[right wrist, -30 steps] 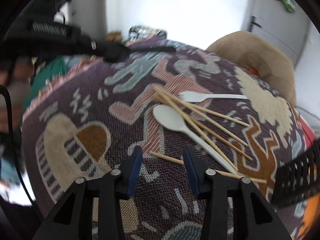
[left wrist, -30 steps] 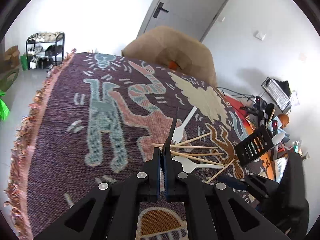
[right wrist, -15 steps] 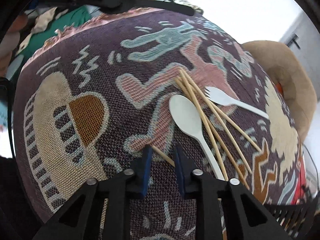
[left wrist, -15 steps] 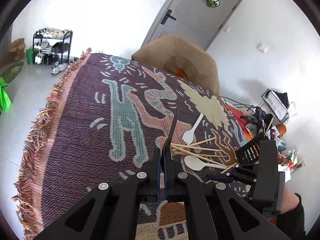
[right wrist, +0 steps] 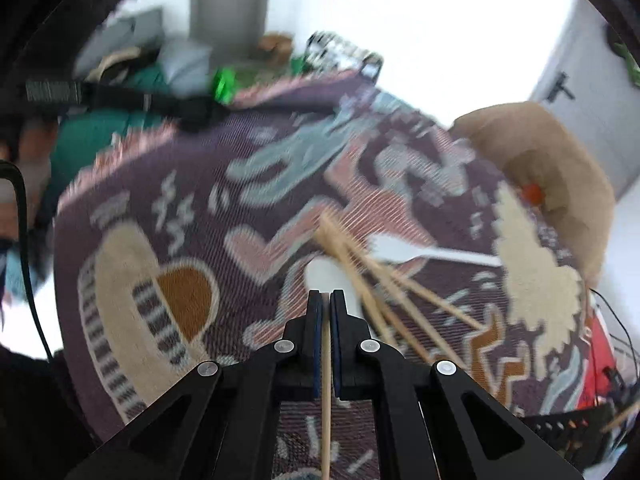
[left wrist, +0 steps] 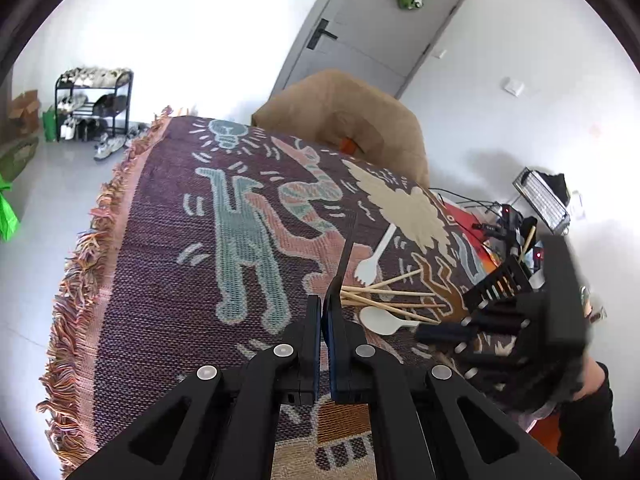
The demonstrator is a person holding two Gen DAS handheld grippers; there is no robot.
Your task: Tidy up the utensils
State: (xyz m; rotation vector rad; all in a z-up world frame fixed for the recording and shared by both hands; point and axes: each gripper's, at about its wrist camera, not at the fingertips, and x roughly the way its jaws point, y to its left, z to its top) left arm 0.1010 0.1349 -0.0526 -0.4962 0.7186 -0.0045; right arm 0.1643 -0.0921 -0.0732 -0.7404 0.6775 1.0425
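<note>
My left gripper (left wrist: 323, 312) is shut on a thin black utensil (left wrist: 345, 257) that sticks forward above the patterned cloth. My right gripper (right wrist: 326, 304) is shut on a wooden chopstick (right wrist: 326, 400) that runs back between its fingers, lifted off the cloth; it also shows at the right of the left wrist view (left wrist: 440, 334). Several more chopsticks (left wrist: 384, 294) lie fanned on the cloth with a white spoon (left wrist: 380, 320) and a white fork (left wrist: 374, 260). A black slotted utensil holder (left wrist: 498, 286) stands at the table's right edge.
The patterned woven cloth (left wrist: 168, 248) covers the table, with a fringe on its left edge. A tan chair (left wrist: 344, 116) stands beyond the far end. Cables and electronics (left wrist: 516, 228) crowd the right side. A shoe rack (left wrist: 92, 100) stands far left.
My right gripper closed on one chopstick and lifted it off the cloth, with motion blur in its view. My left gripper pulled back and rose slightly with the black utensil in it.
</note>
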